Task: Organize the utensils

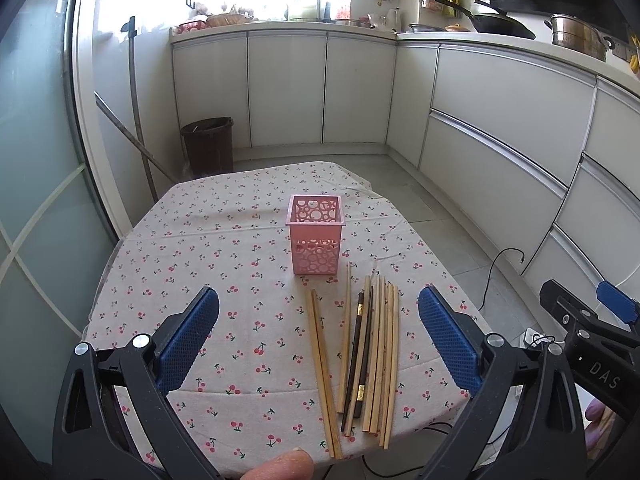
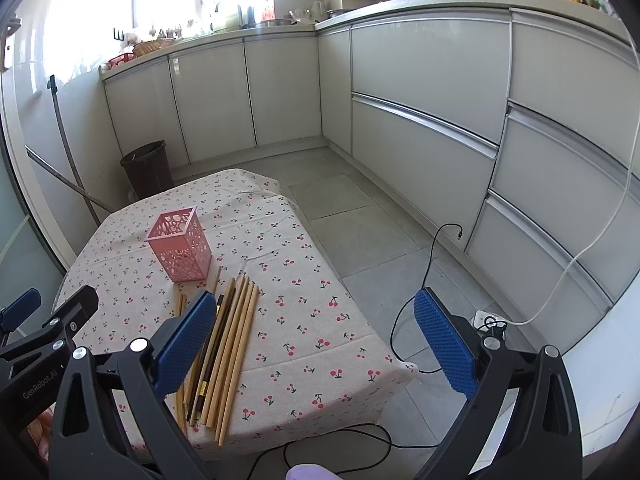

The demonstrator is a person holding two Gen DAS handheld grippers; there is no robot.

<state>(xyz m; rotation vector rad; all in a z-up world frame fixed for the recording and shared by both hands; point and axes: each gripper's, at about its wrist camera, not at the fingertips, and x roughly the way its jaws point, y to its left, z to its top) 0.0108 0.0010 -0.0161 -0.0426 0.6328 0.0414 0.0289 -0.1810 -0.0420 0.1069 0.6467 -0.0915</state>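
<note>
Several chopsticks (image 1: 362,354) lie side by side, lengthwise toward the upright pink holder (image 1: 316,233); left gripper (image 1: 319,340) and right gripper (image 2: 310,340) spread wide, empty.

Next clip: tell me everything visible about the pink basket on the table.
The pink utensil basket is a small square, open-topped holder, plastic by the look of it, its walls cut through with round holes. It stands upright on the cherry-print tablecloth, and appears empty. The chopsticks lie flat just in front of it; one tip comes close to its base, contact unclear. Neither gripper touches it.
</note>
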